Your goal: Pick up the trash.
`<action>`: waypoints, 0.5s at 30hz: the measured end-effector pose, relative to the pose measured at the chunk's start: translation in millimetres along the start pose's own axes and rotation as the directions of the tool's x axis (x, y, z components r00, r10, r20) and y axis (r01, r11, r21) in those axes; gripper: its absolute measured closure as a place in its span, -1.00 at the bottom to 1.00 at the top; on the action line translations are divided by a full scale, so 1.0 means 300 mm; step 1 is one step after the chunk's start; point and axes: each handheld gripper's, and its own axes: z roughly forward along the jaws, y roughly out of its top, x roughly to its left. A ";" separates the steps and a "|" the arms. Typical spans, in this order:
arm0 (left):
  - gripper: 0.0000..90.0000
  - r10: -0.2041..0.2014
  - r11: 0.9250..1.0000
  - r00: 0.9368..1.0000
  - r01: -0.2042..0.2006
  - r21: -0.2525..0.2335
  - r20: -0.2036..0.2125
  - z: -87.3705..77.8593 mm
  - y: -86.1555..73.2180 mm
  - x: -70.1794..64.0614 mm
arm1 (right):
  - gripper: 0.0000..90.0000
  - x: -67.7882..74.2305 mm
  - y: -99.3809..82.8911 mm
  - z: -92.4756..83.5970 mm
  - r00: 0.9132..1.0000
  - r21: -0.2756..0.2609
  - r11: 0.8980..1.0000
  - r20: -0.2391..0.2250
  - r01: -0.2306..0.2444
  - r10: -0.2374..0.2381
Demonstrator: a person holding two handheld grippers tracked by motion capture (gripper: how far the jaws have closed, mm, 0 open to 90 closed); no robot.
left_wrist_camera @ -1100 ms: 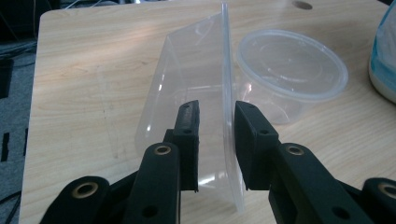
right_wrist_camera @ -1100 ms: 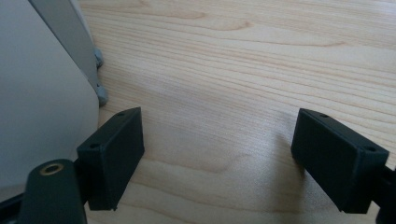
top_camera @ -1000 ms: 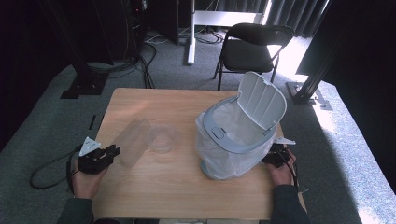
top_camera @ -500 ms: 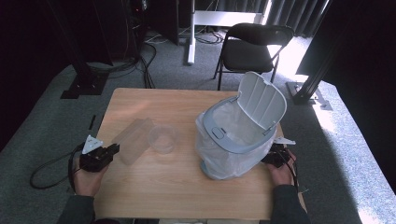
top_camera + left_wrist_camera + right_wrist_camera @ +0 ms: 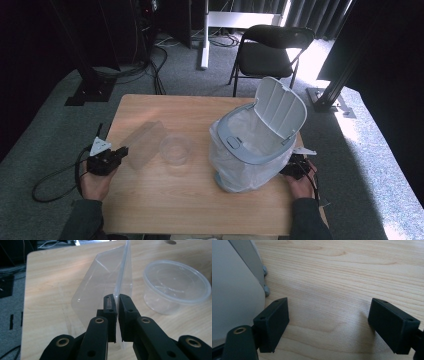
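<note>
Clear plastic lid (image 5: 110,282) stood on edge at the table's (image 5: 165,210) left side, just beside the round clear container (image 5: 176,286); no legible print. Left gripper (image 5: 115,302) had just been closing, jaws pinching the lid's rim. Right gripper (image 5: 329,322) stood wide apart beside the white bin (image 5: 260,145).

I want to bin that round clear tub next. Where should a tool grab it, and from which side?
Grip the round clear tub by its rim, one jaw inside the wall and one outside. It stands upright and open-topped, so coming from above probably suits, on the near side facing the left tool, away from the clear lid.
</note>
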 end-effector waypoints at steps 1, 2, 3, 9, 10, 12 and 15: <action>0.90 0.002 1.000 1.000 -0.002 -0.005 -0.001 0.001 0.008 0.002 | -0.64 0.000 0.000 0.000 1.000 0.000 1.000 0.000 0.000 0.000; 0.90 0.003 1.000 1.000 -0.003 -0.004 0.001 0.001 0.012 0.003 | -0.64 0.000 0.000 0.000 1.000 0.000 1.000 0.000 0.000 0.000; 0.90 0.007 1.000 1.000 -0.007 -0.008 0.000 0.002 0.019 0.003 | -0.64 0.000 0.000 0.000 1.000 0.000 1.000 0.000 0.000 0.000; 0.91 0.017 1.000 1.000 -0.017 -0.024 0.010 0.006 0.049 0.001 | -0.64 0.002 -0.001 -0.001 1.000 0.001 1.000 -0.001 -0.001 0.001; 0.91 0.019 0.999 1.000 -0.019 -0.027 0.014 0.006 0.053 0.002 | -0.64 0.002 -0.001 -0.001 1.000 0.001 1.000 -0.001 -0.001 0.001; 0.91 0.020 0.999 1.000 -0.019 -0.033 0.019 0.005 0.060 0.003 | -0.64 0.002 -0.002 -0.002 1.000 0.001 1.000 -0.002 0.000 0.000; 0.91 0.017 0.999 1.000 -0.016 -0.042 0.022 0.003 0.070 0.005 | -0.64 0.003 -0.002 -0.002 1.000 0.001 1.000 -0.003 -0.001 0.001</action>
